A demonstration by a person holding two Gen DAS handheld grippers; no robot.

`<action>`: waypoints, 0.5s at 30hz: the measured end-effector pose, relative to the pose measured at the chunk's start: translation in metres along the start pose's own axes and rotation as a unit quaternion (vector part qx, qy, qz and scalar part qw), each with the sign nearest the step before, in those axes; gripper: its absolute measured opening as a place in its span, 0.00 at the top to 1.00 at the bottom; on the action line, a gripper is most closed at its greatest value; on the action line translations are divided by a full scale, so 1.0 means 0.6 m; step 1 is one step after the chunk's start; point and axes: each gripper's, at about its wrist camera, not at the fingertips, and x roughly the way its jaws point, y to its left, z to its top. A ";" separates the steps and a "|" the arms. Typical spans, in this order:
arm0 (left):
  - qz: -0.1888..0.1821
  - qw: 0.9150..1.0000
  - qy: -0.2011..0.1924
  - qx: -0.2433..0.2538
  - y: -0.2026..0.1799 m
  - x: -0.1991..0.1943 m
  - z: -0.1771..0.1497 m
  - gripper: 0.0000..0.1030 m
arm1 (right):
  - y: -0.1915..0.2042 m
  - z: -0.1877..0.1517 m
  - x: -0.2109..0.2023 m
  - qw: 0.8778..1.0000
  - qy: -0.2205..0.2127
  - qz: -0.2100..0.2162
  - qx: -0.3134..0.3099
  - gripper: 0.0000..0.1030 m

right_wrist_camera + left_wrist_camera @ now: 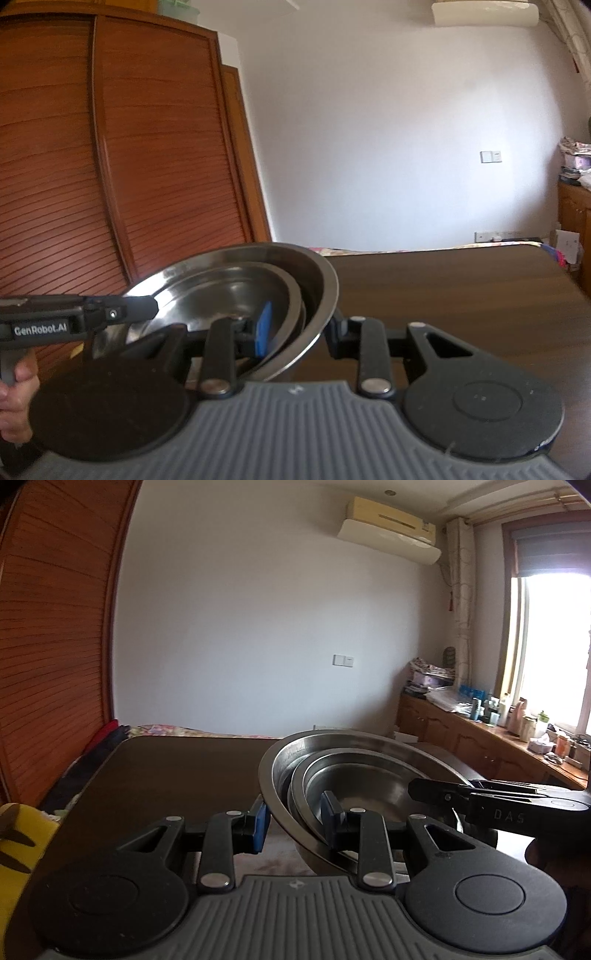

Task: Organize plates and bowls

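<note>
My left gripper [291, 821] and right gripper [295, 332] each clamp opposite rims of the nested shiny steel bowls [354, 771], which are stiff, slick and probably light, so I grip deep over the lip.

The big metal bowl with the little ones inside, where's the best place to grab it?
By the rim of the big bowl, one gripper on each side. The left gripper and right gripper each pinch the thin wall, one finger inside, one outside.
</note>
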 end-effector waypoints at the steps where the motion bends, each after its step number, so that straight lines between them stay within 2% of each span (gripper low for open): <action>1: 0.003 1.000 0.000 -0.001 0.007 -0.002 0.000 0.55 | 0.006 -0.001 0.002 1.000 0.001 0.003 -0.001 0.68; 8: 0.016 1.000 -0.006 -0.014 0.037 -0.010 0.000 0.55 | 0.030 -0.004 0.019 1.000 0.015 0.018 -0.012 0.68; 15: 0.018 0.999 0.006 -0.027 0.062 -0.006 -0.020 0.55 | 0.039 -0.007 0.028 0.999 0.023 0.021 -0.020 0.68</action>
